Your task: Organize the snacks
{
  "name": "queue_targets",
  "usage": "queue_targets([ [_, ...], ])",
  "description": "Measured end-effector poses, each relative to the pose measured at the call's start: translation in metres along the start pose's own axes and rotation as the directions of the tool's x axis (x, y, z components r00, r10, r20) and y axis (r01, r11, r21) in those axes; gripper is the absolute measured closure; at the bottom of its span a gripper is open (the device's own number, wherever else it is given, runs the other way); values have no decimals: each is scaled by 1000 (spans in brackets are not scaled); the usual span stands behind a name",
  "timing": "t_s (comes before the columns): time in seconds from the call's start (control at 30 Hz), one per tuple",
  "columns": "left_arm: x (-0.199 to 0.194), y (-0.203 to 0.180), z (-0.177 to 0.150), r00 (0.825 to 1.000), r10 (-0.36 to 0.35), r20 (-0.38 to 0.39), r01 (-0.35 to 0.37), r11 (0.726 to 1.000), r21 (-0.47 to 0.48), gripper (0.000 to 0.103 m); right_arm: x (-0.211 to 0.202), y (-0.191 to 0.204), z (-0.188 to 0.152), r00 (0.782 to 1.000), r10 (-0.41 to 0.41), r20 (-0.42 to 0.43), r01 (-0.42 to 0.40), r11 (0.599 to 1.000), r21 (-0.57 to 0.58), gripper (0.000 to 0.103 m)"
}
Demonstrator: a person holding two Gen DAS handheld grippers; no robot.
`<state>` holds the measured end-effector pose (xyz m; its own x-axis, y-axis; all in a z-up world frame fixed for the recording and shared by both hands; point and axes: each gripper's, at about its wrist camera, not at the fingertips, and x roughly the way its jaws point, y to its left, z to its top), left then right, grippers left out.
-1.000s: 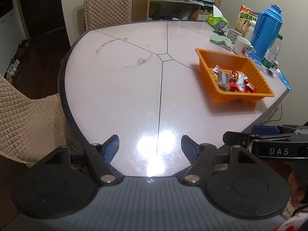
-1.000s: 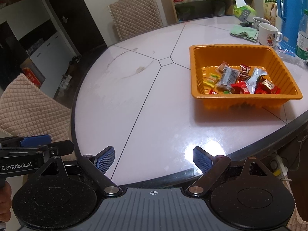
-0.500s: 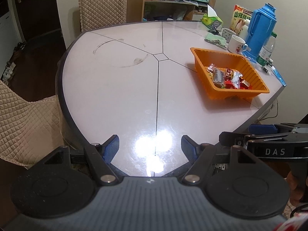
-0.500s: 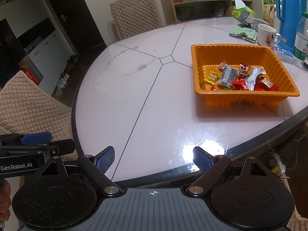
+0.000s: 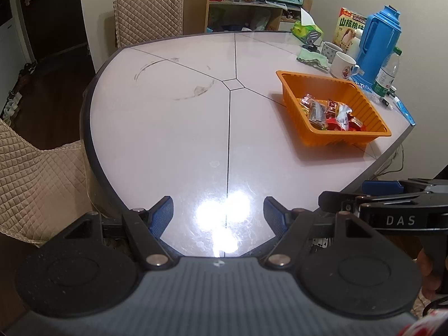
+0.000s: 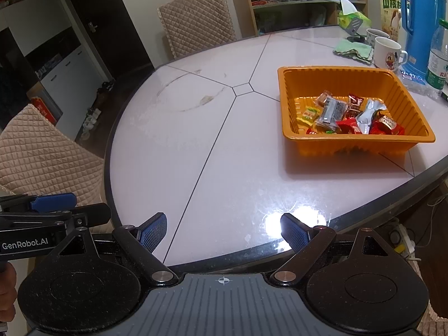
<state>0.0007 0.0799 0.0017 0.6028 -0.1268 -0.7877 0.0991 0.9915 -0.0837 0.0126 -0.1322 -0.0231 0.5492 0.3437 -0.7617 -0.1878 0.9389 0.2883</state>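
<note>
Nearest to me, my left gripper (image 5: 218,212) hangs over the near rim of the round table (image 5: 168,140), its blue pads spread wide with only the glare of the lamp on the glass between them; nothing is held. My right gripper (image 6: 224,229) sits just beside it over the same edge, jaws spread wider and equally empty. Each shows in the other's view as a black bar at the side, so the two are close together and I should part them before either one goes forward. Beyond the bare middle of the table, with its thin dark seams and a faint ring stain (image 5: 173,81), the orange tray (image 6: 285,100) stands toward the right, well apart from both grippers. The snacks (image 6: 350,114) lie heaped in its near half: a dark packet on top, a silver wrapper, several red ones, a small yellow-green sweet at the left. No loose wrapper shows on the table itself, so I judge the sorting is nearly or wholly done. If a piece needs moving, I would send the right gripper, since the tray lies on its side, come in over the near wall rather than across it, and pinch one wrapper by its crimped end. Farthest off stand two mugs (image 6: 387,53), a green cloth (image 6: 354,50), a blue thermos (image 6: 422,19) and a water bottle (image 6: 438,61), close enough behind the tray to knock on an overreach.
</note>
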Motion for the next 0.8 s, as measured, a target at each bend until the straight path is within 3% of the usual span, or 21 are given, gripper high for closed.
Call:
queue_targets([
  [0.8, 1, 2, 1, 1000, -1, 0, 1, 1000, 0, 34, 0, 1, 0, 1000, -2, -1, 2, 1000, -1, 16],
])
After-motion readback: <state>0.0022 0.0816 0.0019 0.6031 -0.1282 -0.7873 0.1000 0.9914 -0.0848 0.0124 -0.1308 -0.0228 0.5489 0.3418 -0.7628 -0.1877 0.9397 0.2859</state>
